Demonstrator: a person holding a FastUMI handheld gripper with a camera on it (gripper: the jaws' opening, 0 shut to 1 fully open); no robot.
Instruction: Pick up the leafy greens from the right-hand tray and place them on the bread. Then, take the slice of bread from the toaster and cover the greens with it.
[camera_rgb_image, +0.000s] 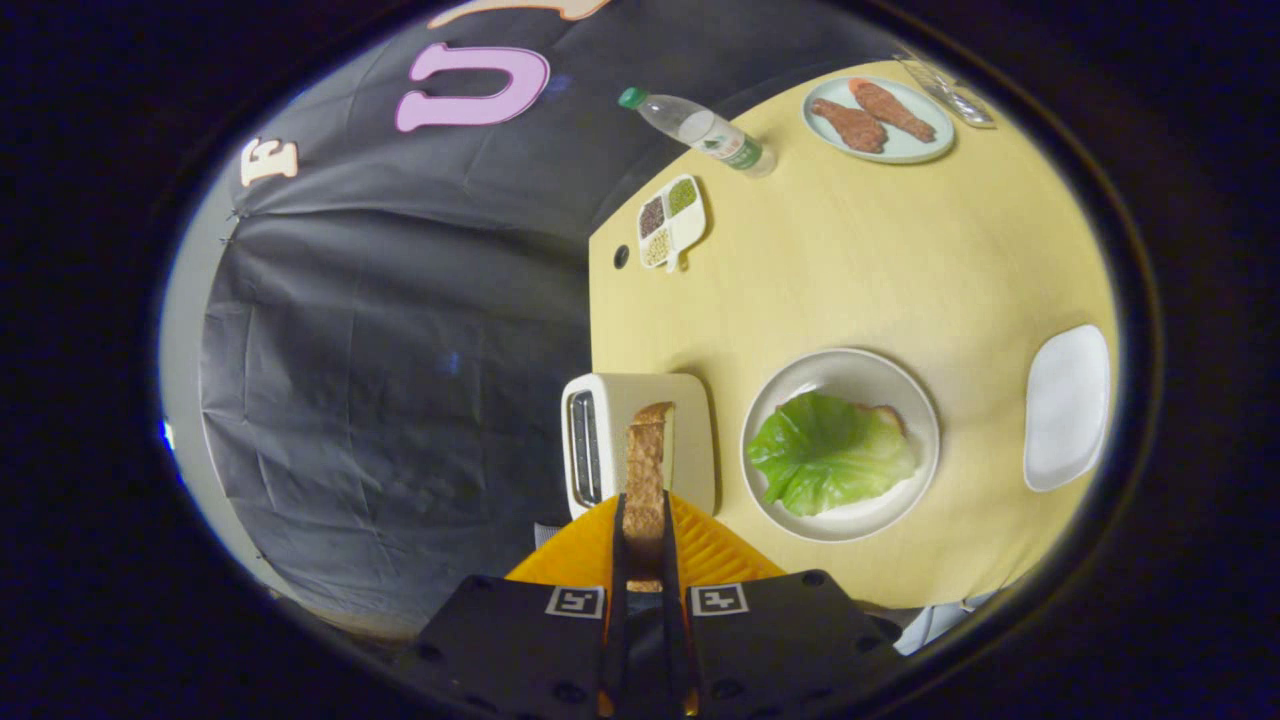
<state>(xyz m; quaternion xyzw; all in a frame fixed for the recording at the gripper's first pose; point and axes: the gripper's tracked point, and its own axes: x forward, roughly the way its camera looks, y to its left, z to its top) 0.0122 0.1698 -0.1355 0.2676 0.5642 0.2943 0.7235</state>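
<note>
The claw (645, 560) is closed on a slice of toast (646, 470), both fingers (617, 560) pressing its faces, held edge-on above the toaster (600, 440) at the bench's (880, 270) edge. The leafy greens (830, 452) already lie on the bread (885, 413) in the round plate (800, 385) beside the toaster; the white tray (1068, 405) sits beyond the plate. To finish well, carry the toast over the plate, turn it flat, lower it squarely onto the leaf, then release.
</note>
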